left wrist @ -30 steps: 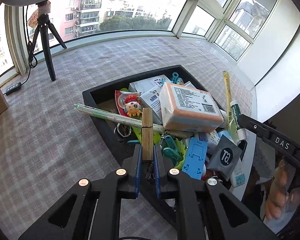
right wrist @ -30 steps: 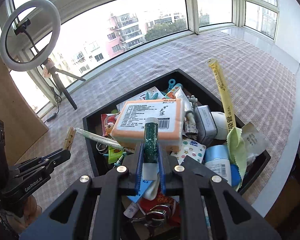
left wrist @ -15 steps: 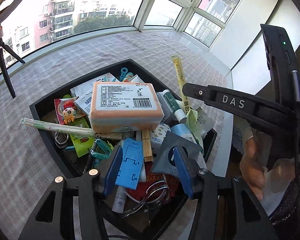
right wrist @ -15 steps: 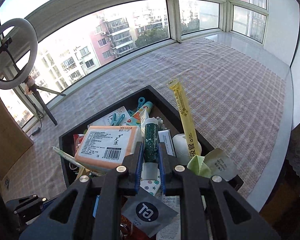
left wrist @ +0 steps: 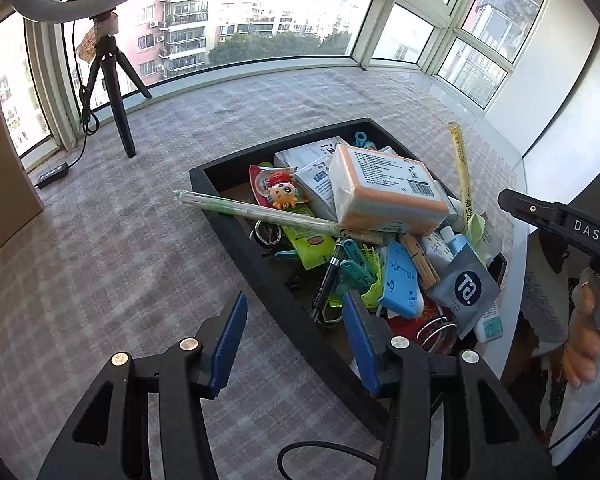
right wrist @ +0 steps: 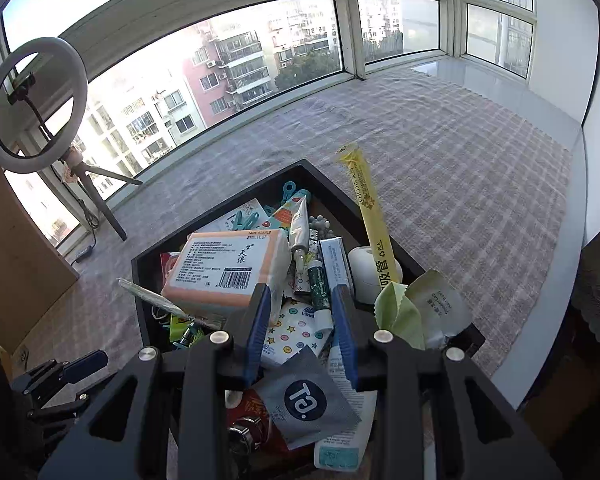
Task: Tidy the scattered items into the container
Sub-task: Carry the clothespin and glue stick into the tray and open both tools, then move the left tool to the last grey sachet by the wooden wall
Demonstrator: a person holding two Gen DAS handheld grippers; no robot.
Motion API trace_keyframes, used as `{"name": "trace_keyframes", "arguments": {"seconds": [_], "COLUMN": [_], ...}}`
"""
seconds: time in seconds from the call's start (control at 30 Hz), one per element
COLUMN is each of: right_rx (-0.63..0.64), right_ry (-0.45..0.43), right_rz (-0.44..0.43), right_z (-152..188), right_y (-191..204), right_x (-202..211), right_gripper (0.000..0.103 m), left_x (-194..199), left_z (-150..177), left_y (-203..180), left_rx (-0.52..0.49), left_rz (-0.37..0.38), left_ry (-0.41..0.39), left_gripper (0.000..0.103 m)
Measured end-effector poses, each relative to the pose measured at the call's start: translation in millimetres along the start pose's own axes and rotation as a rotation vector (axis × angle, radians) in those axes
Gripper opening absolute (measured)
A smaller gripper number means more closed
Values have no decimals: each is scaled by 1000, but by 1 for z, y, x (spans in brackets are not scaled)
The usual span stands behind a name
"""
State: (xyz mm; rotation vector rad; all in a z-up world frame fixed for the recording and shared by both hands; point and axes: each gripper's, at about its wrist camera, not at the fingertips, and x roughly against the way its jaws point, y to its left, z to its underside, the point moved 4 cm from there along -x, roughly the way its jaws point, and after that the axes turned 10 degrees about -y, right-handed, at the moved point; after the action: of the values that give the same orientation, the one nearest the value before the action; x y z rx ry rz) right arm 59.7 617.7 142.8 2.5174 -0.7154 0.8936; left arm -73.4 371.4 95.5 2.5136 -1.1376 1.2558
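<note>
Checked surface (left wrist: pixel 100 260) by windows; black container (left wrist: pixel 236 232) heaped with items. We see left tongs (left wrist: pixel 296 344) apart, empty; right tongs (right wrist: pixel 300 332) just opened, green tube (right wrist: pixel 319 286) lying released in container.

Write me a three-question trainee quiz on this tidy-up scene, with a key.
1. True or false: the left hand-held gripper grips the wooden clothespin.
2. What lies on top of the pile in the black container? A) the orange-edged pack B) a mug C) a shoe
3. Fill in: the long yellow sachet leans out over the container's ____.

Key: 1. False; its jaws are open and empty, and the clothespin lies in the container. 2. A. 3. rim.
</note>
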Motion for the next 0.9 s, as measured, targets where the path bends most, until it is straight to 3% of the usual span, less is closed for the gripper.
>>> {"name": "trace_keyframes", "arguments": {"seconds": [0.2,0.33,0.63,0.77,0.9], "right_rx": [47,77,127,151,176], "right_ry": [46,89,149,168,190], "right_rz": [-34,-84,-127,-124,-128], "right_z": [23,37,58,66,76], "right_y": [31,60,111,126,139], "right_x": [-1,-4,-4,-6,-8], "right_gripper": [36,36,41,42,42], "left_x": [30,54,122,146,160], "left_z": [16,33,97,119,135], "left_y": [92,170,372,435,481], "left_rx": [156,266,721,829,942], "left_rz": [-135,-279,-592,-714,-770], "left_ry": [-12,-20,-28,-41,-52], "left_gripper": [47,49,49,49,49]}}
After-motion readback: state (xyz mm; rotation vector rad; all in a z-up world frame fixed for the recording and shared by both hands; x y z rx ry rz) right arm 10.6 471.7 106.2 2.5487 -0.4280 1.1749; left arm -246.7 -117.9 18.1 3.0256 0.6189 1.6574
